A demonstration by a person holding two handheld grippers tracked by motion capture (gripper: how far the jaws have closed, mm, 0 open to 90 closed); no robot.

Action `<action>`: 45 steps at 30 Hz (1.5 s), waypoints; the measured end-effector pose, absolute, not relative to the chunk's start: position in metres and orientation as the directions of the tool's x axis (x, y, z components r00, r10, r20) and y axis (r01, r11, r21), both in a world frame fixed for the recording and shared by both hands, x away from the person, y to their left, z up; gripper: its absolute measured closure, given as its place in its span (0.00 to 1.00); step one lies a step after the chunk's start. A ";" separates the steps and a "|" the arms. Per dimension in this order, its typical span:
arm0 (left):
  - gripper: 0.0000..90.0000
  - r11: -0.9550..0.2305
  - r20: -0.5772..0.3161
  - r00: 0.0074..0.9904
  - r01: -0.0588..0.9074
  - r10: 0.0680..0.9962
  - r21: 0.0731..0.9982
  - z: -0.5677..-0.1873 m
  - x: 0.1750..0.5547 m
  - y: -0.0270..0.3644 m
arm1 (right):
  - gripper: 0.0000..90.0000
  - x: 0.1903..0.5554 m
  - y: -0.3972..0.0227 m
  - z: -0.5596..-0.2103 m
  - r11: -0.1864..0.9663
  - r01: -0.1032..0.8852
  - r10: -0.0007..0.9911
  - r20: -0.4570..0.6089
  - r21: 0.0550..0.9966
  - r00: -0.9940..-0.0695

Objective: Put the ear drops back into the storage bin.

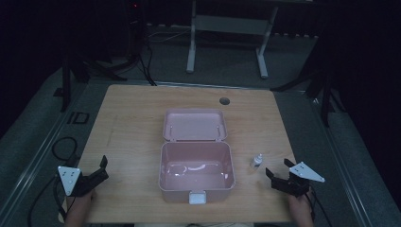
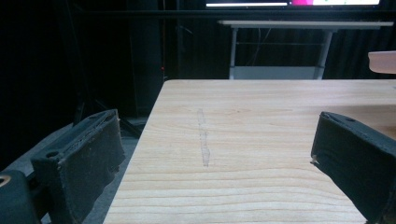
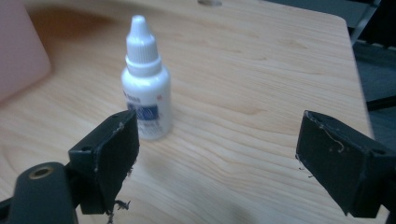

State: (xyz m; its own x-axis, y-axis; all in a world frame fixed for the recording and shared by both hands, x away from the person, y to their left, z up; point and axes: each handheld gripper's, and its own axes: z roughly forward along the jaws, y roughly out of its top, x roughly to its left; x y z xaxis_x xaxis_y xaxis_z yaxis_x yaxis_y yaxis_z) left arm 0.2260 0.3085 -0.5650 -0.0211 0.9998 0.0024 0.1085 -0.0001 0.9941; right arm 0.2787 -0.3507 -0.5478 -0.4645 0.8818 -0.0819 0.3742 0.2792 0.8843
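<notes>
Dark surroundings frame a pale wooden counter (image 1: pixel 127 123). On it a small white dropper bottle (image 1: pixel 257 161) stands upright at about four o'clock from the centre, just right of an open pink box (image 1: pixel 196 170) whose lid lies back. At five o'clock the right hand-held gripper (image 1: pixel 276 169) points at the bottle, jaws wide apart and empty. At seven o'clock the left hand-held gripper (image 1: pixel 103 168) hangs open, holding nothing.

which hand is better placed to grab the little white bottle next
Right. The right tongs stand open close beside the bottle, which stands upright just ahead of them in the right gripper view. The left tongs sit across the open pink box, far from it.
</notes>
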 end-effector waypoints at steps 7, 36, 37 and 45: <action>0.03 0.002 -0.001 -0.004 0.108 1.000 0.994 -0.565 0.227 0.309 | 0.14 0.284 -0.358 -0.536 0.364 0.514 0.841 -0.037 0.776 -0.540; 0.03 -0.005 0.002 0.020 0.119 1.000 0.993 -0.565 0.226 0.309 | 0.15 0.320 -0.317 -0.500 0.724 0.689 0.689 0.027 -0.030 -0.724; 0.03 -0.003 0.001 0.020 0.118 1.000 0.993 -0.565 0.226 0.309 | 0.15 0.322 -0.315 -0.500 0.732 0.679 0.681 0.025 -0.056 -0.732; 0.03 -0.006 0.003 0.021 0.119 1.000 0.993 -0.565 0.226 0.309 | 0.14 0.331 -0.307 -0.497 0.747 0.661 0.664 0.036 -0.073 -0.747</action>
State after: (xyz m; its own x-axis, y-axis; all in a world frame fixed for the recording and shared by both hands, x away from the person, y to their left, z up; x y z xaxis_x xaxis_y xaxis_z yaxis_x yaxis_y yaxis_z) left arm 0.2258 0.3090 -0.5651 0.0211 0.9998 0.0030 0.1186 -0.0055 0.9929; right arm 0.3310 -0.3074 -0.4970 -0.7466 0.6644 0.0357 0.6611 0.7468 -0.0730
